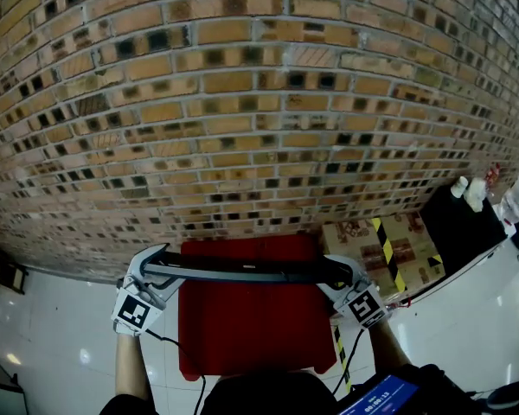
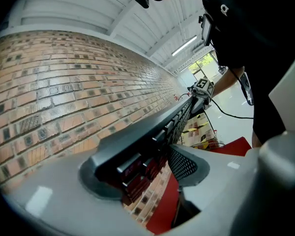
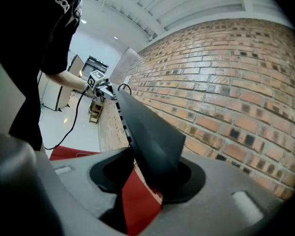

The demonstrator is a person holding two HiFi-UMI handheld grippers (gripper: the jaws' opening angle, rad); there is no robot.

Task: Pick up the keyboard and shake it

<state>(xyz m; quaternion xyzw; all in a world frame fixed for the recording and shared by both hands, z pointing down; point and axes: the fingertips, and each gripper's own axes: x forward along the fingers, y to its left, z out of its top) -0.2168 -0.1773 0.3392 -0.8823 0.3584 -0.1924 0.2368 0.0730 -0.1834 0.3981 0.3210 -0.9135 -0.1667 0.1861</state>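
A dark grey keyboard [image 1: 251, 272] hangs level in the air above a red table [image 1: 251, 340], held by its two ends. My left gripper [image 1: 156, 268] is shut on its left end, and my right gripper [image 1: 342, 277] is shut on its right end. In the left gripper view the keyboard [image 2: 152, 132] sits key-side toward the right pad, between the jaws of the left gripper [image 2: 142, 168]. In the right gripper view the keyboard's smooth underside [image 3: 147, 132] is wedged between the jaws of the right gripper [image 3: 150, 173]. It runs off toward the other gripper [image 3: 96, 80].
A brick wall [image 1: 242, 102] stands close behind the keyboard. To the right are a cardboard box [image 1: 389, 242] with yellow-black tape and a black stand [image 1: 458, 223] carrying white bottles. Black cables [image 1: 169, 344] hang from the grippers. The floor [image 1: 52, 335] is glossy white.
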